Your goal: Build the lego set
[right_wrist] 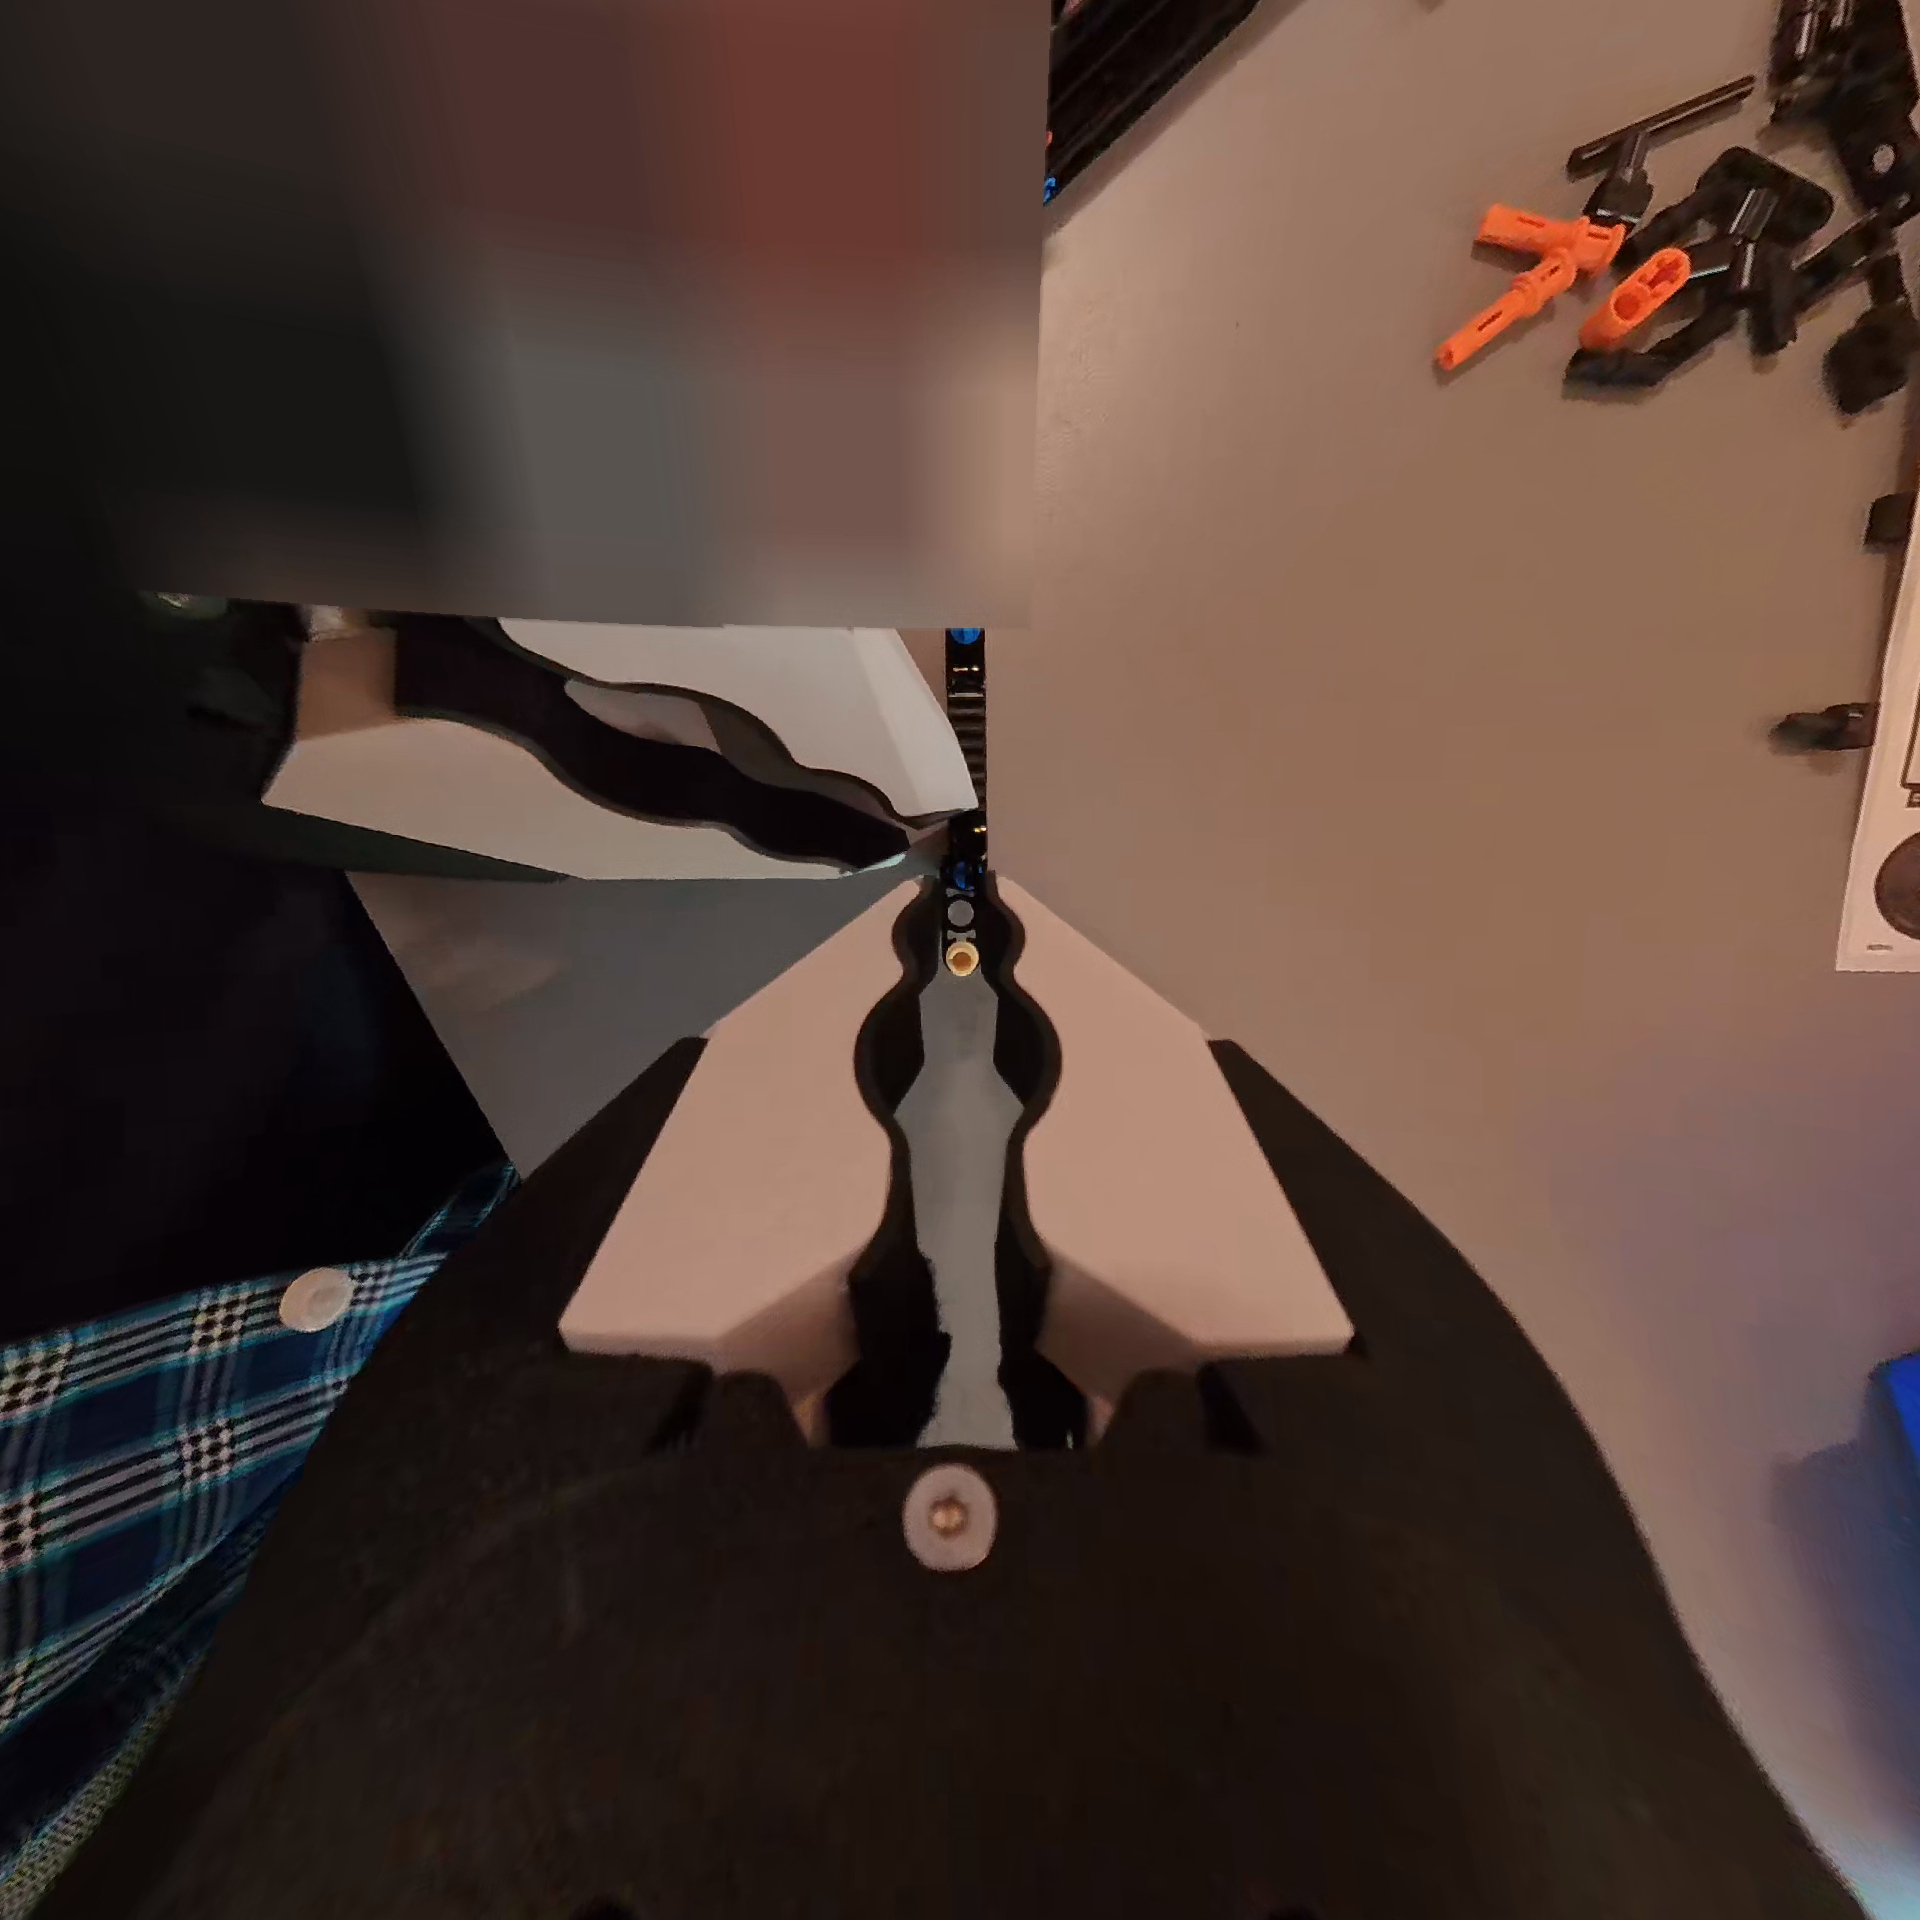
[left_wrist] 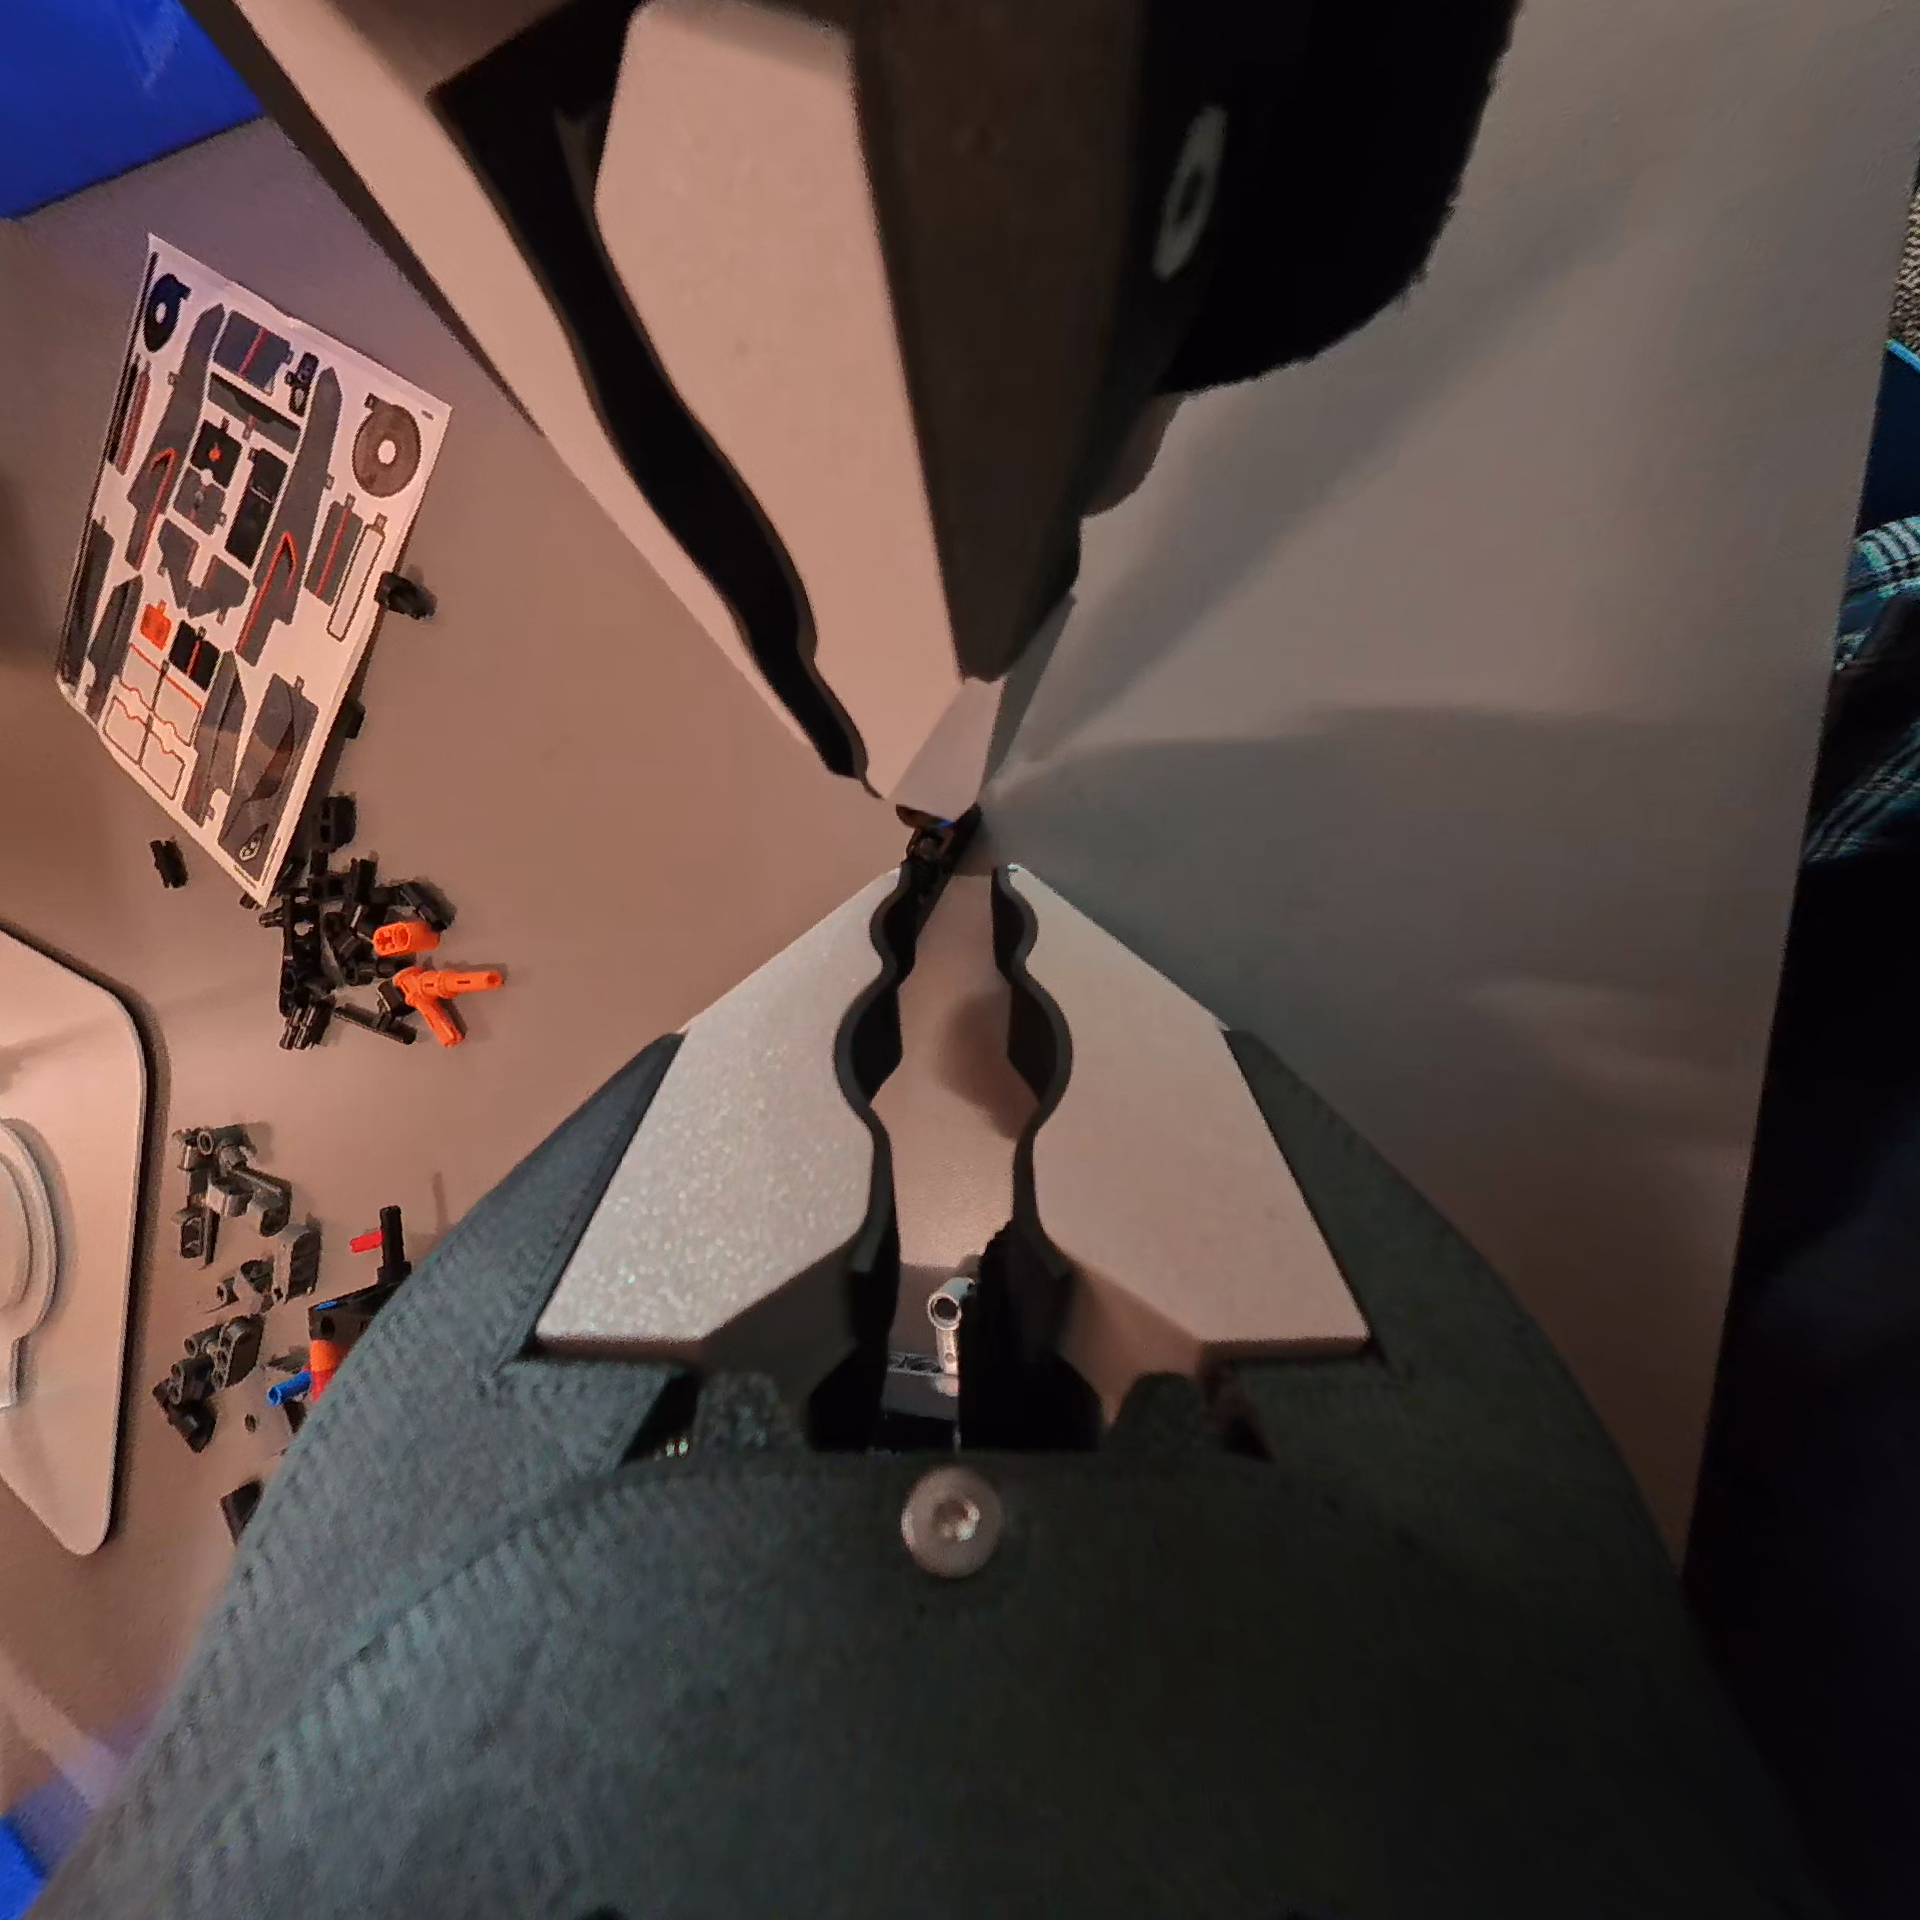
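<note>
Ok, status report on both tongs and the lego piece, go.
Both tongs meet tip to tip above the table. Right tongs shut on black toothed strip. Left tongs nearly shut at the same strip, grip unclear. Nothing in the way.

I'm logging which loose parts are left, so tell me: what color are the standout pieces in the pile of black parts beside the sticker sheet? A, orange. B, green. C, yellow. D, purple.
A: the orange pieces lie at the edge of the black pile, just below the sticker sheet.

Matt grey table [left_wrist: 644, 665], glossy paper sticker sheet [left_wrist: 249, 561], plastic orange pieces [right_wrist: 1538, 270], checked cloth sleeve [right_wrist: 156, 1455].
</note>
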Motion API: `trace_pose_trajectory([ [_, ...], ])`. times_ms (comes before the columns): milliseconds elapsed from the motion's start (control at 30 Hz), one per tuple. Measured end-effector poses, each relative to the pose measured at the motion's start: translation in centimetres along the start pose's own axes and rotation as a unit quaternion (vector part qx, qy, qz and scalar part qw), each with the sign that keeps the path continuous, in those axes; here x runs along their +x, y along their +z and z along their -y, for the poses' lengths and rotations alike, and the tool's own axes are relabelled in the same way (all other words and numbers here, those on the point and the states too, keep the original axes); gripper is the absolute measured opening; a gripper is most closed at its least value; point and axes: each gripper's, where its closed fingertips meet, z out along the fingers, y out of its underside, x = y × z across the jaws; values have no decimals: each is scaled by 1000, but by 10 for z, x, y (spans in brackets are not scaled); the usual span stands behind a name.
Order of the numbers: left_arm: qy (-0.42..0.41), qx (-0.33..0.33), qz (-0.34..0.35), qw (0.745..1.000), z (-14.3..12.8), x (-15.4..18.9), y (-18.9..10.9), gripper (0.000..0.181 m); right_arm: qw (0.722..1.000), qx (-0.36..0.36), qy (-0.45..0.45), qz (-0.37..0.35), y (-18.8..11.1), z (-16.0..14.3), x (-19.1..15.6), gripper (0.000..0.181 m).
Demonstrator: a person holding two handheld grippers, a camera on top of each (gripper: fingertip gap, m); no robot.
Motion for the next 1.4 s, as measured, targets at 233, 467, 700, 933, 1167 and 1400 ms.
trace_pose_trajectory([
  [233,0,4,-1,1000,1,0,0,14,1000,-13,10,-7,1,0,1,4],
  [467,3,7,-5,1000,3,0,1,14,1000,-18,12,-17,1,-2,3,4],
  [700,6,9,-6,1000,4,0,1,14,1000,-24,-4,-15,1,-2,4,4],
  [933,0,14,-20,1000,2,2,-1,17,1000,-24,-10,-12,2,0,4,4],
  [1167,0,10,-31,999,-3,2,-6,26,1000,-22,-15,-10,2,0,5,4],
  [1400,-7,16,-32,999,-8,-2,-15,36,1000,-20,-21,-6,2,0,5,4],
])
